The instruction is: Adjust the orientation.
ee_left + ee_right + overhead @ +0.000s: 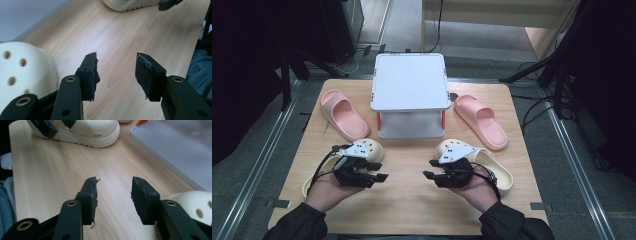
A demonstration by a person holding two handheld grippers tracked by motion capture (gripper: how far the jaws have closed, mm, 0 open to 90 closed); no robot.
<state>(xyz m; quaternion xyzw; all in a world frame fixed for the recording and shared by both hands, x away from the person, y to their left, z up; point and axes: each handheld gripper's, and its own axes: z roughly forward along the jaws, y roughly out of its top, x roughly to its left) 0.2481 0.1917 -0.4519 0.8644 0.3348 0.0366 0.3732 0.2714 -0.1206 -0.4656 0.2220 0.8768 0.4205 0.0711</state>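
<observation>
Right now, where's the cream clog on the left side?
In the high view the left cream clog lies on the table's near left, under the left gripper, just in front of the left pink slide.

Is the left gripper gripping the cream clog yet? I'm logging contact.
Apart. The left gripper view shows the left gripper open over bare table, the cream clog beside it.

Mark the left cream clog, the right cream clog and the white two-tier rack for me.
left cream clog (22,72): left gripper view, on its perforated toe cap.
right cream clog (497,170): high view, on the footbed beside the hand.
white two-tier rack (410,82): high view, on the middle of its top shelf.
</observation>
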